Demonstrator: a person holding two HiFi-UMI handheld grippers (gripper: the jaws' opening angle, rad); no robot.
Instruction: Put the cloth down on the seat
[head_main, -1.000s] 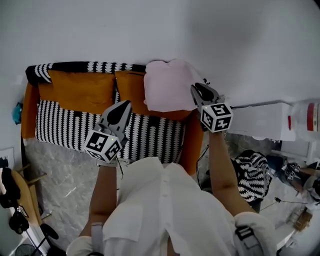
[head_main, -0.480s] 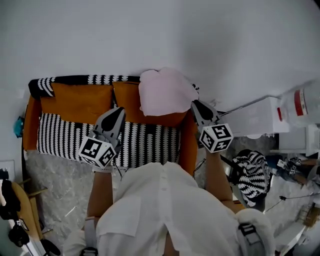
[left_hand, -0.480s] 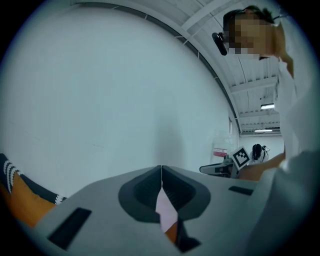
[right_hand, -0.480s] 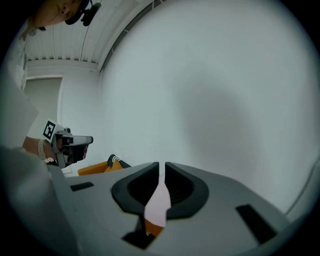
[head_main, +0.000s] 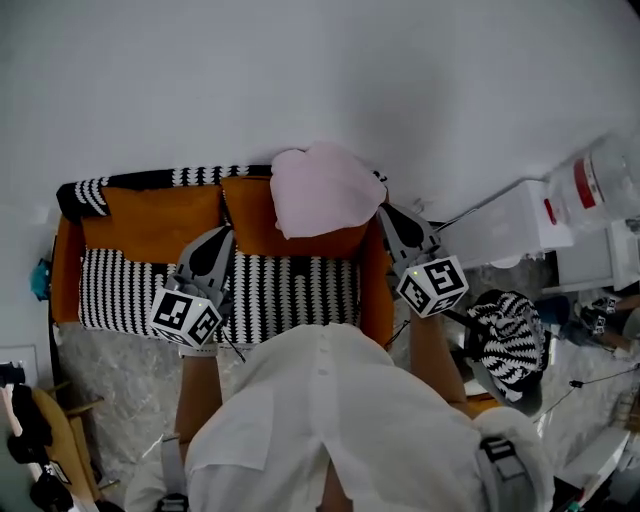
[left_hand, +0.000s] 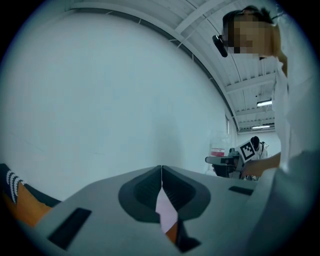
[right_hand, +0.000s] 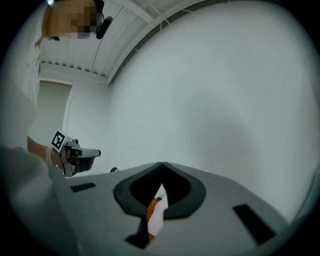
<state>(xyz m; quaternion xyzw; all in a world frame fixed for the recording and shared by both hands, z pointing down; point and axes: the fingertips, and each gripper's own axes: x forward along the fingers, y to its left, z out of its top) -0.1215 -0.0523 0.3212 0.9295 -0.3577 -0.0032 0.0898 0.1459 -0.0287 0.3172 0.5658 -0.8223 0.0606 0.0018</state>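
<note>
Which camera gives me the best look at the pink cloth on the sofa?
The head view: the whole pink cloth shows, draped over the back of the sofa near its right end. Each gripper view shows only a thin pale sliver through the gap beneath its closed jaws.

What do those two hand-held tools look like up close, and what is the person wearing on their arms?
The left gripper and right gripper are grey wedge-shaped shells tapering to two dark, ribbed jaws. Each carries a white cube printed with black square markers. The person wears a white shirt; its sleeves stop above the forearms.
</note>
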